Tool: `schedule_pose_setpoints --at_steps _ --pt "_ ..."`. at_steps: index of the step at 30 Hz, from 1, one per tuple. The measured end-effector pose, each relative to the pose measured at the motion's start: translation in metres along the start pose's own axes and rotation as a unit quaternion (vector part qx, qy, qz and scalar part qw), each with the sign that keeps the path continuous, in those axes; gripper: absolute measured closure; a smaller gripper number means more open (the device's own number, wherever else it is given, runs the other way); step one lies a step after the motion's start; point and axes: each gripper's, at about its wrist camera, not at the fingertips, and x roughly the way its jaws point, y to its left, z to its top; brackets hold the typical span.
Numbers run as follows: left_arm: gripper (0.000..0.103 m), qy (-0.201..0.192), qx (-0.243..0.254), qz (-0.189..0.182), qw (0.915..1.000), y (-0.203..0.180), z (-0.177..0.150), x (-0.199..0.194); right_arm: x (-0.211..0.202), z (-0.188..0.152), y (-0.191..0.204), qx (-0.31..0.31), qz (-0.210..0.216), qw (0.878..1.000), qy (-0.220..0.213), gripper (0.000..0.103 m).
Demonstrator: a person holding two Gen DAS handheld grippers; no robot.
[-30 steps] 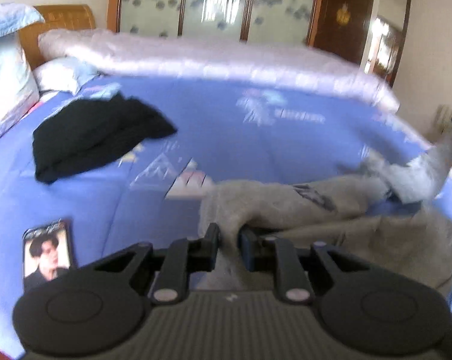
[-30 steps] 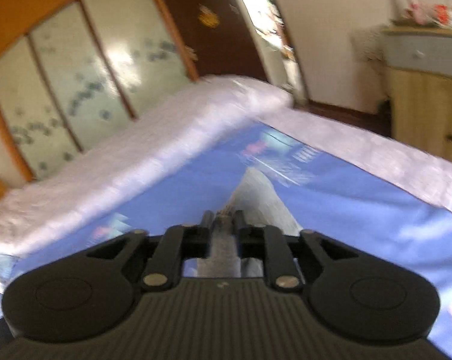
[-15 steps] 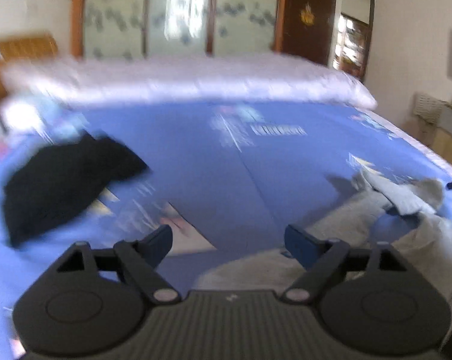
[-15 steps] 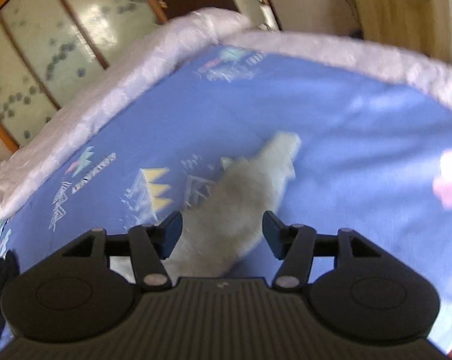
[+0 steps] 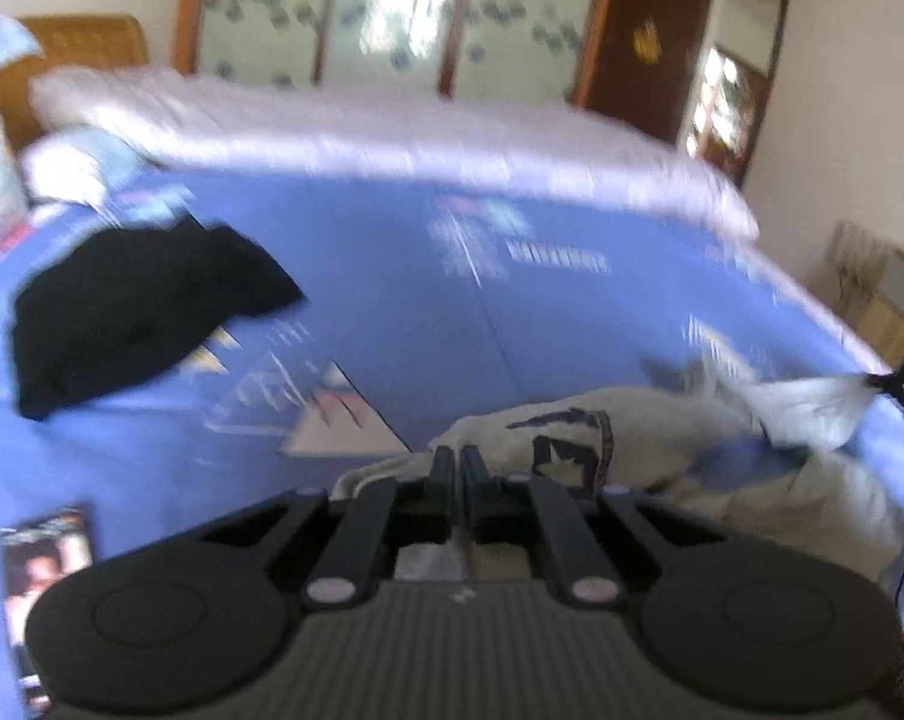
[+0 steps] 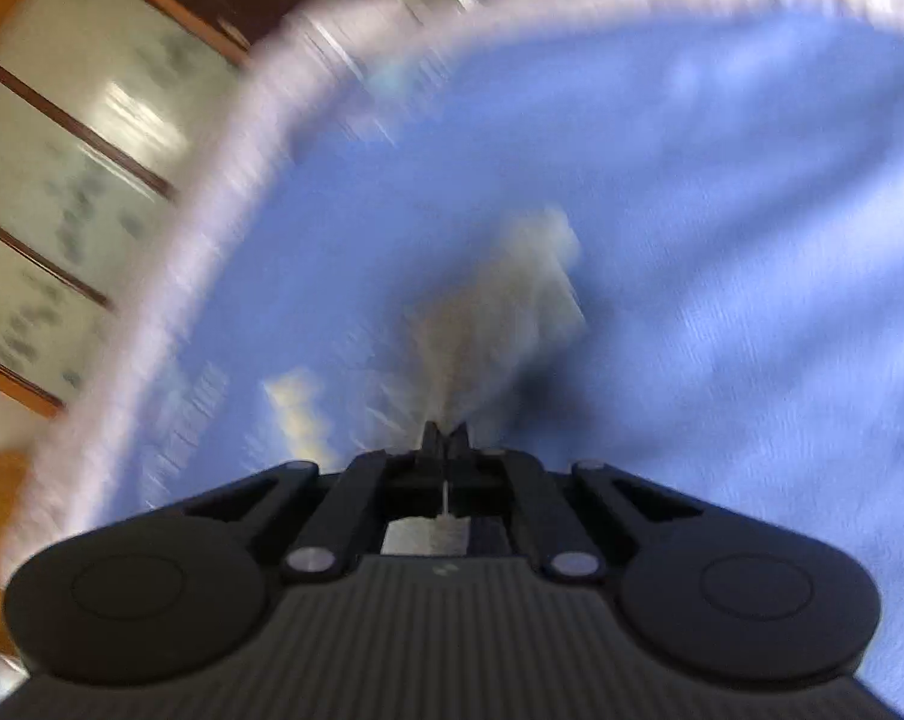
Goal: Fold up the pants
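- Your left gripper [image 5: 456, 468] has its black fingers pressed together on the near edge of the crumpled light-grey fabric pants [image 5: 571, 450], which lie on the blue printed bedsheet [image 5: 392, 276] at about 4 o'clock in the left wrist view
- A dark star-and-stripe print shows on the grey cloth just beyond your fingertips, toward 1 o'clock
- One pale end of the pants stretches out toward 3 o'clock, where the dark tip of your other tool pinches it at the frame's edge
- Your right gripper [image 6: 446, 438] is clamped tight on a strip of the same pants [image 6: 499, 312], which runs away from the fingers toward 12 o'clock above the blue sheet; this view is heavily blurred
- A black crumpled garment [image 5: 134, 312] lies well apart from the pants, at 9 o'clock
- A portrait photo card [image 5: 44, 564] rests on the sheet at 8 o'clock, beside your left tool's body
- A white quilted bolster [image 5: 392, 138] edges the far side of the bed at 12 o'clock
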Motion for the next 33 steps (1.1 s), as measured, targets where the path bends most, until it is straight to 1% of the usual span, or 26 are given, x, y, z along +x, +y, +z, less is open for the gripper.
schedule_pose_setpoints --at_steps 3,5,6,8,9,10,11,12,13,14,15,16,17,18,19,20,21,22,24,26,28,30,31,33 --pt "0.099 -0.027 -0.02 0.011 0.9994 0.011 0.004 -0.026 -0.061 0.029 0.023 -0.012 0.048 0.995 -0.084 0.1" --pt "0.099 -0.038 -0.039 0.017 0.9984 0.019 0.003 -0.037 -0.099 0.048 0.04 -0.027 0.068 0.988 -0.135 0.1" --pt "0.099 -0.042 -0.05 0.014 0.9978 0.023 0.003 -0.041 -0.114 0.055 0.048 -0.035 0.075 0.984 -0.156 0.1" --pt "0.099 -0.049 -0.065 0.005 0.9967 0.027 0.002 -0.047 -0.137 0.069 0.066 -0.058 0.082 0.977 -0.187 0.1" --pt "0.099 -0.05 -0.066 0.006 0.9965 0.027 0.002 -0.047 -0.14 0.072 0.076 -0.077 0.075 0.976 -0.189 0.1" --pt "0.099 -0.049 -0.064 0.01 0.9967 0.025 0.001 -0.047 -0.138 0.074 0.085 -0.095 0.062 0.976 -0.188 0.099" --pt "0.099 -0.045 -0.062 0.017 0.9969 0.024 0.002 -0.045 -0.131 0.075 0.091 -0.113 0.045 0.976 -0.182 0.095" --pt "0.099 -0.04 -0.061 0.022 0.9971 0.023 0.001 -0.042 -0.117 0.074 0.094 -0.128 0.025 0.977 -0.169 0.094" --pt "0.099 -0.032 -0.061 0.027 0.9972 0.022 0.001 -0.039 -0.101 0.072 0.093 -0.146 0.005 0.978 -0.15 0.086" --pt "0.099 -0.026 -0.064 0.032 0.9971 0.021 0.0 -0.035 -0.079 0.068 0.088 -0.164 -0.023 0.977 -0.132 0.072" --pt "0.099 -0.02 -0.067 0.036 0.9969 0.02 -0.001 -0.032 -0.065 0.06 0.079 -0.177 -0.055 0.975 -0.12 0.066" --pt "0.099 -0.017 -0.068 0.04 0.9968 0.019 -0.001 -0.031 -0.048 0.054 0.068 -0.187 -0.087 0.973 -0.102 0.064" --pt "0.099 -0.015 -0.068 0.043 0.9966 0.017 -0.002 -0.031 -0.036 0.047 0.053 -0.186 -0.118 0.972 -0.081 0.064" --pt "0.099 -0.015 -0.067 0.045 0.9966 0.016 -0.003 -0.031 -0.03 0.04 0.034 -0.167 -0.135 0.974 -0.068 0.064" --pt "0.099 -0.016 -0.064 0.046 0.9968 0.014 -0.005 -0.034 -0.033 0.034 0.015 -0.139 -0.129 0.98 -0.064 0.064" --pt "0.099 -0.016 -0.059 0.048 0.997 0.013 -0.006 -0.034 -0.038 0.028 -0.005 -0.112 -0.113 0.985 -0.063 0.064" --pt "0.099 -0.015 -0.054 0.049 0.9973 0.012 -0.006 -0.035 -0.046 0.023 -0.022 -0.093 -0.104 0.988 -0.063 0.064" --pt "0.099 -0.012 -0.051 0.049 0.9974 0.013 -0.006 -0.034 -0.054 0.018 -0.035 -0.088 -0.105 0.988 -0.065 0.064" --pt "0.099 -0.007 -0.055 0.047 0.9973 0.016 -0.005 -0.033 -0.068 0.013 -0.051 -0.101 -0.105 0.987 -0.071 0.064" --pt "0.099 -0.005 -0.064 0.046 0.9969 0.019 -0.005 -0.032 -0.072 0.011 -0.055 -0.124 -0.117 0.983 -0.068 0.064" --pt "0.099 -0.003 -0.07 0.047 0.9964 0.02 -0.005 -0.032 -0.068 0.017 -0.056 -0.137 -0.121 0.981 -0.065 0.064" --pt "0.099 -0.004 -0.068 0.051 0.9964 0.018 -0.004 -0.032 -0.055 0.019 -0.047 -0.14 -0.12 0.981 -0.053 0.063" --pt "0.099 -0.004 -0.065 0.054 0.9965 0.016 -0.004 -0.032 -0.044 0.014 -0.041 -0.142 -0.12 0.982 -0.043 0.063" --pt "0.099 -0.004 -0.06 0.057 0.9966 0.014 -0.003 -0.033 -0.018 0.016 -0.031 -0.138 -0.125 0.982 -0.021 0.063"
